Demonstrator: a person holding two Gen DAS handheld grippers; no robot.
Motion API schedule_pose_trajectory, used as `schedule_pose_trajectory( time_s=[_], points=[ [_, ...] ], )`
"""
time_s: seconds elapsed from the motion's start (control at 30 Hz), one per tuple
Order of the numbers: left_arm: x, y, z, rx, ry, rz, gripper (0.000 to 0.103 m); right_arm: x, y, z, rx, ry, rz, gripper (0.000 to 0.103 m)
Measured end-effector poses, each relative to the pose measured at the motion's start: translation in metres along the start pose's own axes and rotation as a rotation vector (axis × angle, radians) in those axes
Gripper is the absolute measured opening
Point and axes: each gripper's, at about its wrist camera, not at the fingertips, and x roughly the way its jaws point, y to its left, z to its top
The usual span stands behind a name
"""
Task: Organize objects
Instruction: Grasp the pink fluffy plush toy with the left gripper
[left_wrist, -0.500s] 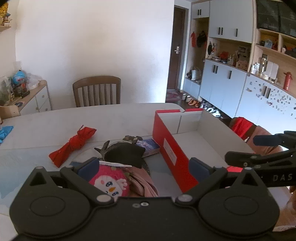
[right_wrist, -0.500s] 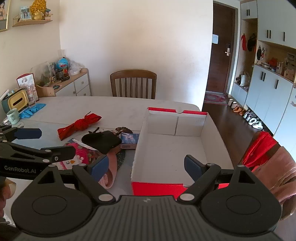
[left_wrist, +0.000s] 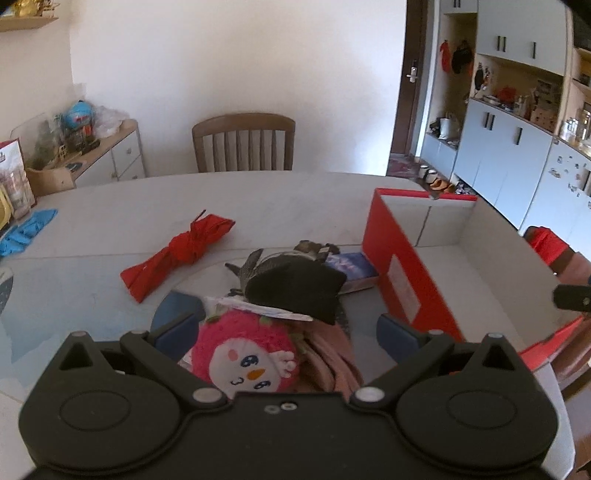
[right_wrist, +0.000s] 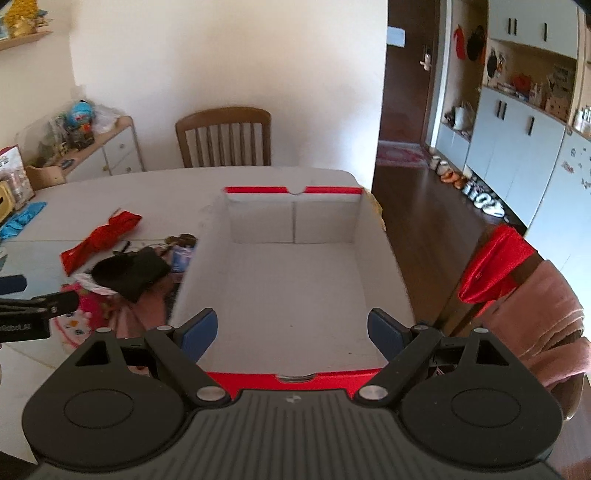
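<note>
A red box (left_wrist: 402, 273) with a white inside stands open and empty on the table, also in the right wrist view (right_wrist: 295, 280). Left of it lies a pile: a pink penguin plush (left_wrist: 243, 354), a black pouch (left_wrist: 295, 288), pink cloth (left_wrist: 332, 354) and a small blue book (left_wrist: 351, 267). A folded red umbrella (left_wrist: 181, 251) lies further left. My left gripper (left_wrist: 288, 332) is open over the plush, touching nothing. My right gripper (right_wrist: 291, 328) is open over the box's near end.
A wooden chair (left_wrist: 243, 142) stands at the table's far side. A blue cloth (left_wrist: 26, 230) lies at the far left edge. A chair draped with red and pink cloth (right_wrist: 517, 280) stands right of the box. A cluttered sideboard (left_wrist: 85, 155) stands at back left.
Both grippers have swung to the left. The pile now sits more centred between the left gripper's fingers. The box now sits centred under the right gripper.
</note>
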Motion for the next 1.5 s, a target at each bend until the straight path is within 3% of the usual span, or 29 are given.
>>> schedule_pose_trajectory(
  time_s=[0.23,0.57,0.9,1.03,1.5],
  points=[
    [0.025,0.018,-0.009,-0.021,0.067,0.078,0.102,0.021,-0.024,0.005,0.028,0.049,-0.033,0.089],
    [0.055,0.023,-0.022,-0.029,0.161,0.062,0.102,0.042,-0.050,0.010,0.056,0.086,-0.058,0.089],
    [0.077,0.022,-0.023,-0.047,0.186,0.090,0.102,0.075,-0.078,0.015,0.089,0.133,-0.087,0.089],
    [0.078,0.022,-0.022,-0.067,0.183,0.079,0.095,0.087,-0.083,0.014,0.072,0.163,-0.078,0.088],
    [0.071,0.025,-0.020,-0.138,0.155,0.103,0.078,0.100,-0.091,0.014,0.071,0.221,-0.022,0.035]
  ],
)
